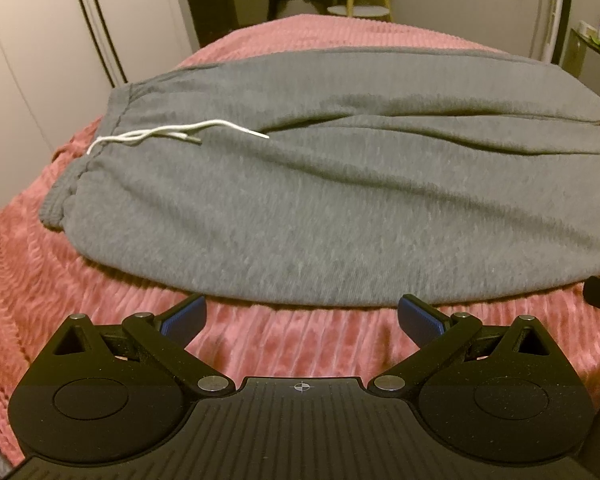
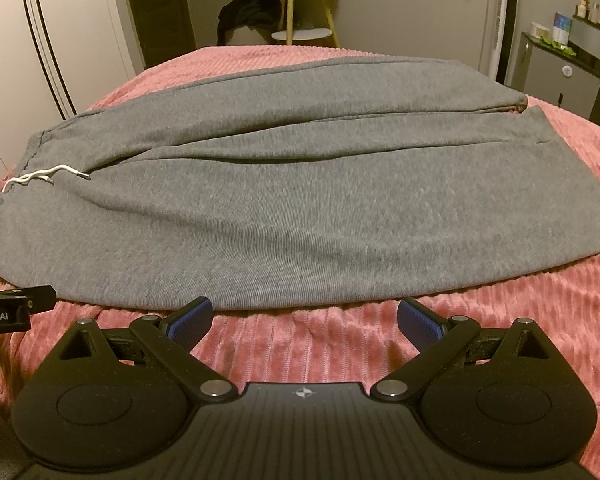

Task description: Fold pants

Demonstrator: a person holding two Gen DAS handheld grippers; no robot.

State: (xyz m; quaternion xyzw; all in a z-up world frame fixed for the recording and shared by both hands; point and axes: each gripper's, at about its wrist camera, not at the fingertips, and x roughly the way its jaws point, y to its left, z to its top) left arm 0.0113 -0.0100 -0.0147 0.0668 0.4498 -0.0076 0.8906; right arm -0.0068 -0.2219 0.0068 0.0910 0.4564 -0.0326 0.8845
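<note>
Zero folds done so far, by the look of it: the grey sweatpants (image 1: 300, 200) lie spread flat across the pink ribbed bedspread (image 1: 100, 300), waistband (image 1: 84, 160) to the left w/ the white drawstring (image 1: 172, 134) trailing over the front, legs running off to the right, one beside the other w/ a dark seam line between them. Both leg hems (image 2: 536, 120) show in the right wrist view, near the right side of the bed. Left claw (image 1: 302, 320) hangs released, blue pads wide apart, just short of the near edge of the cloth, nothing between the pads. Right claw (image 2: 305, 320) is the same: spread open, empty, hovering over bare bedspread just beside the near leg's edge. So all the work is left, I'd judge: leg over leg first, then hems toward waistband, maybe once more after. Near edge of the pants is a clean long line right in front of both claws, easy to pinch, approx. flat w/ only shallow wrinkles. Far edge sits close to the far side of the bed; beyond it a small round side table (image 2: 304, 34) and a dark garment (image 2: 248, 8) stand well apart, no obstacle. Free bedspread shows in front of the pants and to the right past the hems; less room at left, where the waistband nears the bed's edge by the wardrobe doors (image 1: 40, 60). A cabinet (image 2: 560, 76) stands off to the right, clear of the bed.
</note>
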